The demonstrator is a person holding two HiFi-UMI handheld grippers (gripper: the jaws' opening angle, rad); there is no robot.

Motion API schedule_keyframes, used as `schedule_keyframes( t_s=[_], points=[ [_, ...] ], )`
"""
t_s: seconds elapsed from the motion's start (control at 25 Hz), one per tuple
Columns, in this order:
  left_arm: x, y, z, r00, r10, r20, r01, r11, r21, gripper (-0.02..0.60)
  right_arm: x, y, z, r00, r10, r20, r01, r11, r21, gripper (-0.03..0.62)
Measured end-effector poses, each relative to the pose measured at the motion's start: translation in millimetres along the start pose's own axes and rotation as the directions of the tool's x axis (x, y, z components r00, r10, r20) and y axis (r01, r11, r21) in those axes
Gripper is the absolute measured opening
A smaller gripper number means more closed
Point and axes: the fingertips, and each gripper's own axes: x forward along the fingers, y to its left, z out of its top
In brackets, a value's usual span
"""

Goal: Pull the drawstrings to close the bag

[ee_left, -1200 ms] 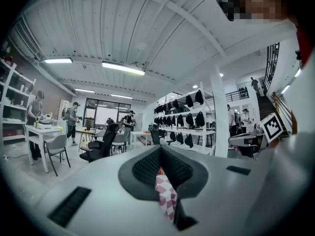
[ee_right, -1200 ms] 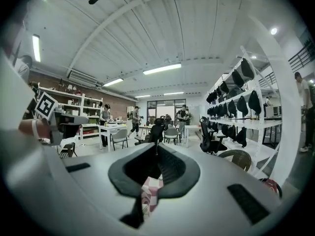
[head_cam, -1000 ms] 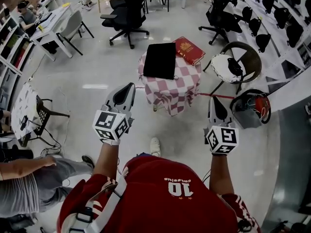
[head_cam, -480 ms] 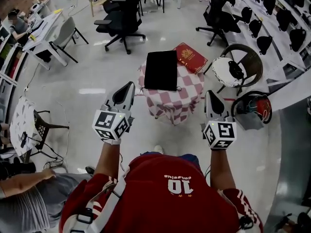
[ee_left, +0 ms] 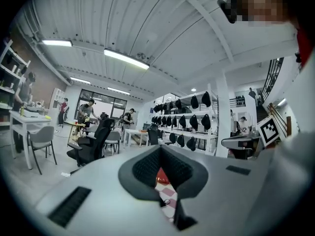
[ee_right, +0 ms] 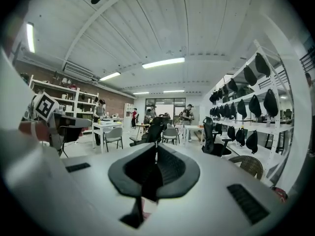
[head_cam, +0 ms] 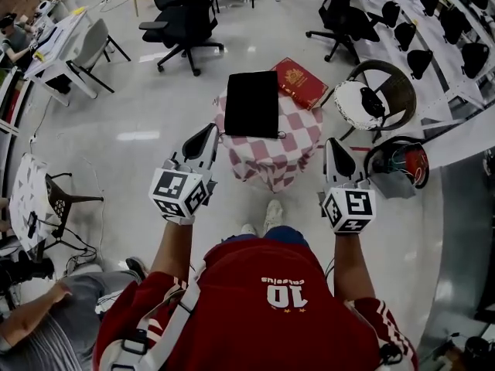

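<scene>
A flat black bag (head_cam: 251, 103) lies on a small table under a red-and-white checked cloth (head_cam: 272, 151). A thin cord loop (head_cam: 281, 135) shows at the bag's near right corner. My left gripper (head_cam: 207, 134) is shut and empty, level, just short of the table's near left corner. My right gripper (head_cam: 334, 147) is also shut and empty, off the table's near right side. In the left gripper view the closed jaws (ee_left: 160, 147) frame a strip of checked cloth (ee_left: 166, 193). In the right gripper view the shut jaws (ee_right: 156, 146) frame the dark bag (ee_right: 149, 181).
A red book (head_cam: 301, 82) lies at the table's far right corner. A wicker chair with a white cushion (head_cam: 363, 103) and a bin of cables (head_cam: 398, 168) stand to the right. Black office chairs (head_cam: 182, 25) stand behind; a seated person (head_cam: 42, 338) is at lower left.
The person has stepped forward, and both grippers have come closer to the table, now flanking its near edge. Both have stayed shut and empty.
</scene>
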Motion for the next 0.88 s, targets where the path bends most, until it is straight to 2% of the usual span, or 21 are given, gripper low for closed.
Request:
schedule_keyframes(
  t_s=[0.76,0.88],
  points=[
    [45.4,9.0,-0.3,1.0,0.019,-0.025,-0.018,0.999,0.038,0.006,54.5,-21.6,-29.3,0.997,0.062,-0.051,-0.059,0.997,0.055,0.02],
    [52.9,12.9,-7.4,0.999,0.022,-0.038,-0.021,0.999,0.038,0.005,61.4,-20.2,-36.5,0.994,0.087,-0.064,-0.085,0.995,0.043,0.072]
  ],
)
